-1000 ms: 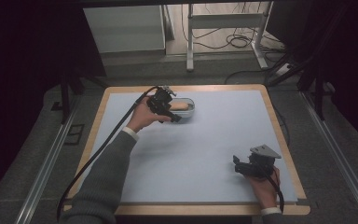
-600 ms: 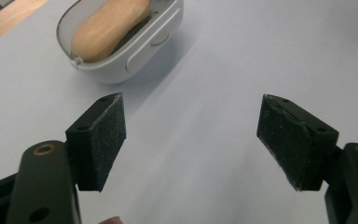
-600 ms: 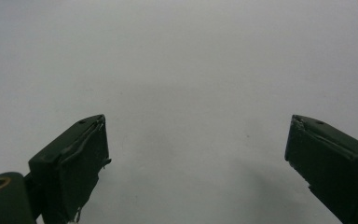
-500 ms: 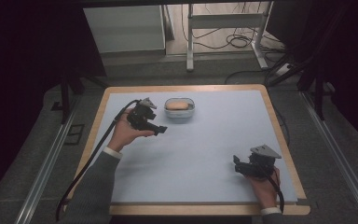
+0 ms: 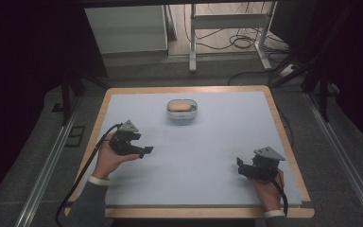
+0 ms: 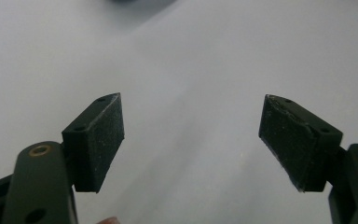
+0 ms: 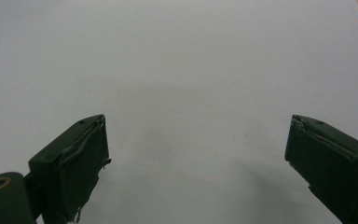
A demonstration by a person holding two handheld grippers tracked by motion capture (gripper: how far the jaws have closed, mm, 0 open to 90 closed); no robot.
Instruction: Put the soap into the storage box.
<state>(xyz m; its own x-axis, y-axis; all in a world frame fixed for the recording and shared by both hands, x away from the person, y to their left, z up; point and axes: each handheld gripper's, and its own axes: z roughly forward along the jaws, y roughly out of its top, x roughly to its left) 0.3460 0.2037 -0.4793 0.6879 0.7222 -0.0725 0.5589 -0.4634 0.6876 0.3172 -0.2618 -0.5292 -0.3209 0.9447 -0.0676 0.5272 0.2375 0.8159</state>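
Both my grippers wide open over the pale blue mat (image 5: 208, 156), the oval dish (image 5: 183, 110) standing alone toward the far edge.

I hold my left gripper (image 5: 144, 151) above the mat's near-left area, its jaws spread wide with nothing between them; in the left gripper view its pads (image 6: 102, 140) frame bare mat. My right gripper (image 5: 240, 166) sits low at the near-right, its jaws just as wide and likewise empty in the right gripper view. The dish lies well apart from both, near the middle of the far side, its long axis running left to right across the table (image 5: 283, 123). A tan, rounded thing (image 5: 181, 106) lies inside it, lengthwise along the same axis. I can read no label or writing on anything here.
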